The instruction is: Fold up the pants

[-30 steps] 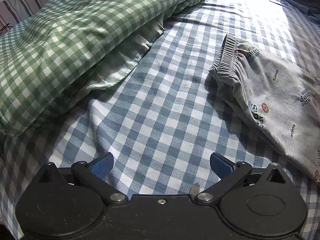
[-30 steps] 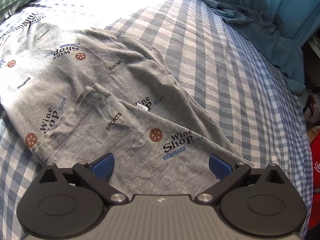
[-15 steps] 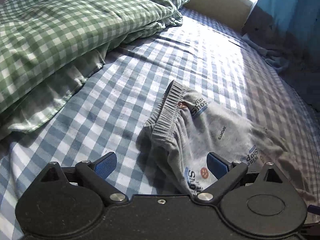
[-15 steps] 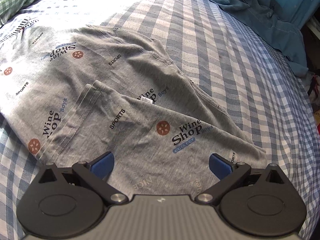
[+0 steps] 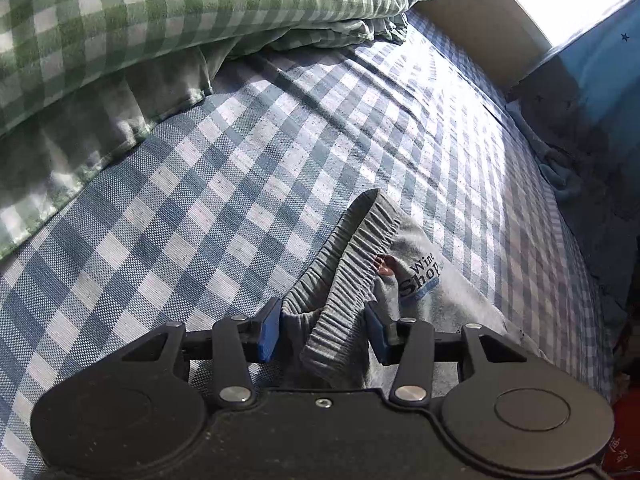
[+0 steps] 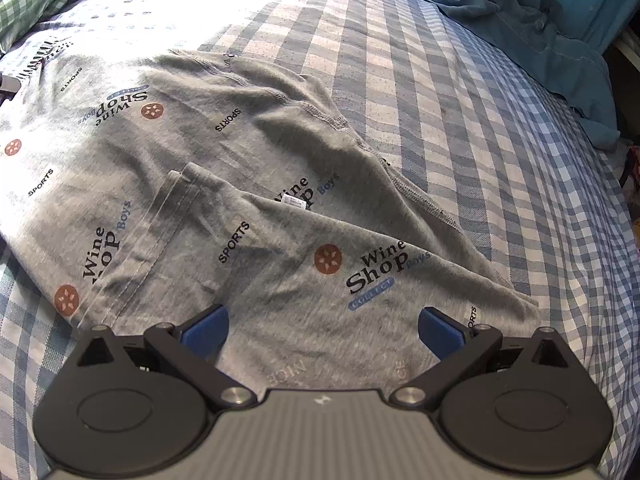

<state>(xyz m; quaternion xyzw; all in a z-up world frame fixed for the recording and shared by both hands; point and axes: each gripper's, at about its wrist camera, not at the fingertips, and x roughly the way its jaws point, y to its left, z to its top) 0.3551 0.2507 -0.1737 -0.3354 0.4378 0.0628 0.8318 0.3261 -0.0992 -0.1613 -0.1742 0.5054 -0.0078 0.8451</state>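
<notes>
Grey printed pants [image 6: 248, 184] lie spread and partly folded on the blue checked bed sheet [image 6: 460, 92]. In the left wrist view their ribbed waistband [image 5: 352, 268] sits bunched between my left gripper's blue pads. My left gripper [image 5: 324, 330] is half closed around the waistband; the pads stand beside the fabric with small gaps. My right gripper [image 6: 322, 330] is open and empty, low over the leg end of the pants.
A green checked pillow [image 5: 140, 28] lies at the upper left of the left wrist view. Blue bedding [image 6: 532, 12] is bunched at the right edge of the bed. A pale wall or bed frame [image 5: 492, 24] runs behind.
My left gripper moved right and forward onto the waistband and its jaws narrowed around it. My right gripper crept slightly forward over the pant legs and stayed open.
</notes>
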